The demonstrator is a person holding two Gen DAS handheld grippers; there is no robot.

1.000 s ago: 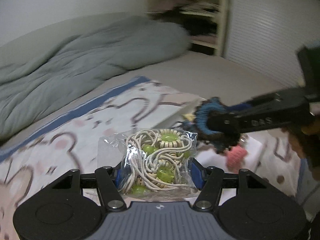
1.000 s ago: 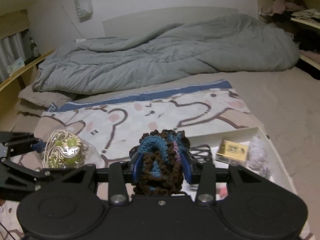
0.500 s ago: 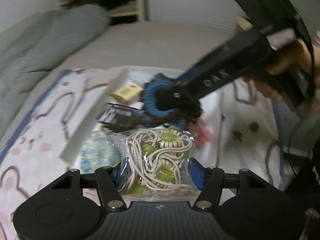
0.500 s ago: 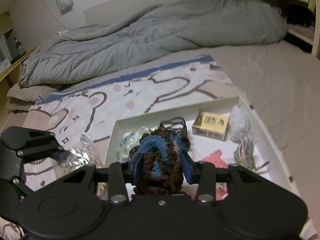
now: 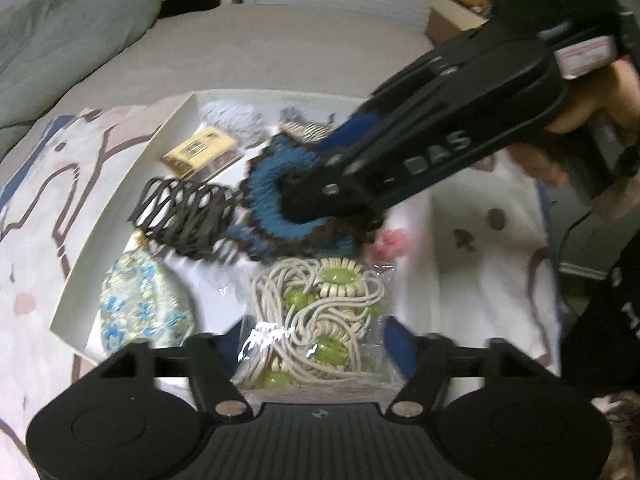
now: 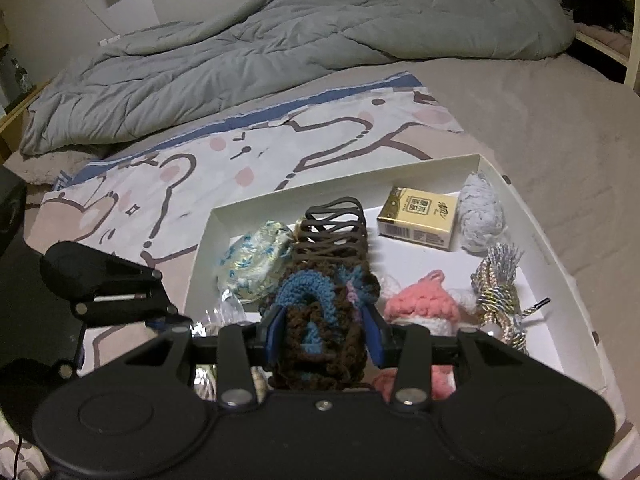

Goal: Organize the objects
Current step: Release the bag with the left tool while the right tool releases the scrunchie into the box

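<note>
My left gripper is shut on a clear bag of cream cord and green beads, held over the near end of the white tray. My right gripper is shut on a blue and brown crochet piece, which also shows in the left wrist view, low over the tray beside a black hair claw. The left gripper's arm shows at the left of the right wrist view.
In the tray lie a yellow box, a grey yarn ball, a pink crochet item, a silver tassel cord and a blue floral pouch. A grey duvet lies behind on the bed.
Both grippers have moved from the patterned sheet to over the white tray, each keeping its load. The right gripper has come lower towards the tray.
</note>
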